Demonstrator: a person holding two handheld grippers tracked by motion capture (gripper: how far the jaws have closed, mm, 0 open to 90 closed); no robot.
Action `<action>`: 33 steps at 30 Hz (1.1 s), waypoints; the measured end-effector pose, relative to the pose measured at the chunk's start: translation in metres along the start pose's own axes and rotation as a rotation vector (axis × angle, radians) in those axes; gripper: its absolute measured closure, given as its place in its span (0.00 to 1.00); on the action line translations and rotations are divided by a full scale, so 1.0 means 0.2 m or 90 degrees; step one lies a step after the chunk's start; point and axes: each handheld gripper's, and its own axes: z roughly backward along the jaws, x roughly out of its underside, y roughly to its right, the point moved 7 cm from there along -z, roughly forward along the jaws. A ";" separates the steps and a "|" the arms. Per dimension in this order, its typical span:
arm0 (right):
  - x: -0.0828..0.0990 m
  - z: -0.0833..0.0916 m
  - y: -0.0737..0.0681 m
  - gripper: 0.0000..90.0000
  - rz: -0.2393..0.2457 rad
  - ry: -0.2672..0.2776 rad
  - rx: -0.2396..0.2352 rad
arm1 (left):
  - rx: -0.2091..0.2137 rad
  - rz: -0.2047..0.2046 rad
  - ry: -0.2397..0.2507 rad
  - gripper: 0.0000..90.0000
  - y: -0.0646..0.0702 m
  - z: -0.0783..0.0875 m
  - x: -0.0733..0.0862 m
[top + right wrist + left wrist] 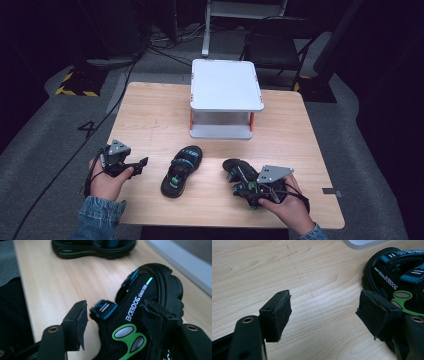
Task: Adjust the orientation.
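Two black sandals with blue straps and green marks lie on the wooden table. The left sandal rests near the middle, toe pointing away. My left gripper hovers just left of it, open, with bare wood between its pads; this sandal shows behind its right jaw. My right gripper reaches over the right sandal. In the right gripper view the jaws straddle that sandal's strapped side. The left pad stands apart from it, and the other jaw sits over the footbed.
A white two-tier shelf with orange posts stands at the table's back centre. Its edge shows in the right gripper view. The other sandal lies farther off there. Cables and a folding chair are on the floor behind the table.
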 end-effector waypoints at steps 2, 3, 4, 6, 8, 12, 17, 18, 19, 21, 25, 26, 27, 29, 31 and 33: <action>0.01 0.01 0.04 0.41 -0.008 0.004 0.021 | 0.003 -0.008 0.004 0.30 0.01 0.00 -0.01; 0.01 0.02 0.07 0.40 -0.012 0.006 0.037 | 0.003 -0.006 0.005 0.30 0.01 0.00 -0.01; 0.02 0.02 0.10 0.38 -0.017 0.006 0.050 | 0.002 -0.008 0.005 0.30 0.01 0.00 -0.01; 0.04 0.02 0.13 0.36 -0.028 0.014 0.058 | 0.004 -0.011 0.002 0.30 0.02 0.00 -0.01; 0.05 0.02 0.17 0.36 -0.041 0.020 0.063 | 0.007 -0.008 -0.001 0.30 0.02 -0.01 0.00; 0.09 0.01 0.25 0.35 -0.066 0.016 0.081 | 0.008 -0.010 -0.002 0.30 0.02 -0.02 0.01; 0.14 -0.01 0.33 0.34 -0.115 0.022 0.084 | 0.010 -0.013 0.001 0.30 0.03 -0.02 0.01; 0.15 -0.01 0.35 0.35 -0.133 0.026 0.081 | 0.011 -0.012 0.000 0.30 0.04 -0.02 0.01; 0.15 -0.01 0.35 0.35 -0.139 0.027 0.079 | 0.014 -0.015 -0.001 0.30 0.04 -0.02 0.01; 0.16 -0.01 0.37 0.37 -0.151 0.038 0.081 | 0.016 -0.015 -0.002 0.30 0.04 -0.03 0.01; 0.17 0.03 0.44 0.33 -0.173 0.055 0.126 | 0.016 -0.018 -0.005 0.30 0.05 -0.03 0.02; 0.17 0.04 0.44 0.34 -0.177 0.057 0.123 | 0.018 -0.020 -0.006 0.30 0.06 -0.03 0.02; 0.17 0.05 0.45 0.34 -0.176 0.056 0.126 | 0.018 -0.021 -0.006 0.30 0.06 -0.03 0.02; 0.18 0.06 0.46 0.34 -0.172 0.054 0.135 | 0.020 -0.025 -0.006 0.30 0.06 -0.03 0.02; 0.16 0.08 0.45 0.34 -0.168 0.061 0.139 | 0.023 -0.026 -0.008 0.30 0.06 -0.03 0.02; 0.14 0.10 0.45 0.36 -0.159 0.063 0.143 | 0.027 -0.025 -0.009 0.30 0.07 -0.04 0.02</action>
